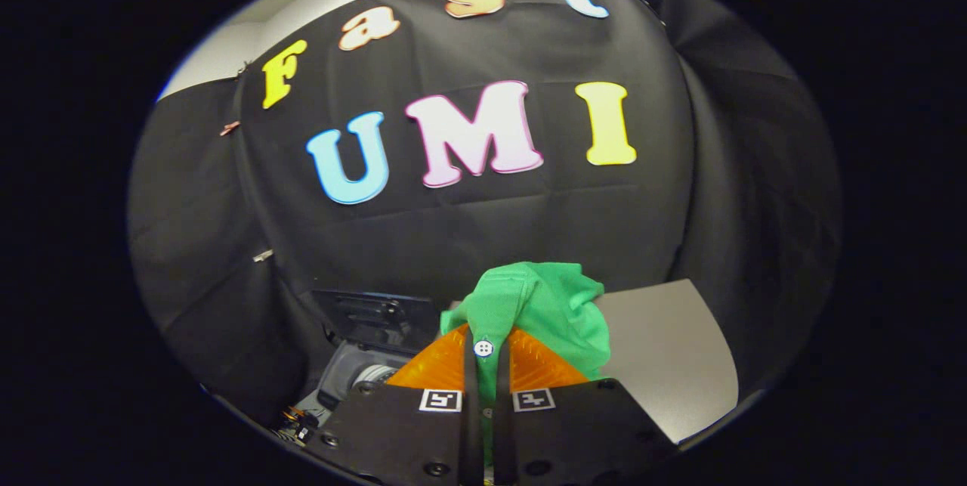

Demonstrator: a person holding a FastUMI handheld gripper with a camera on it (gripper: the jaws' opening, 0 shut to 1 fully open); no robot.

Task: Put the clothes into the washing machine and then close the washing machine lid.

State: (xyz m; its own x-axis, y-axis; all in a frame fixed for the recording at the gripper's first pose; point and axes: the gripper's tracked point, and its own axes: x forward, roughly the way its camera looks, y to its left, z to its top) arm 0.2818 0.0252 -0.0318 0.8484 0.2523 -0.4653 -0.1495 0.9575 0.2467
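Observation:
A green garment (540,308) with a white button hangs bunched from my gripper (483,354), whose two fingers are pressed together on the cloth. The fabric drapes over and to the right of the fingertips, held up in the air. Below and to the left of the fingers lies the washing machine's open tub (363,374), dark grey inside. Its dark lid (374,316) stands raised behind the opening, against the booth wall.
A light grey table surface (665,350) lies to the right of the fingers, below the garment. The black cloth wall stands close behind everything. Some small cables or parts (298,429) lie by the machine's left front corner.

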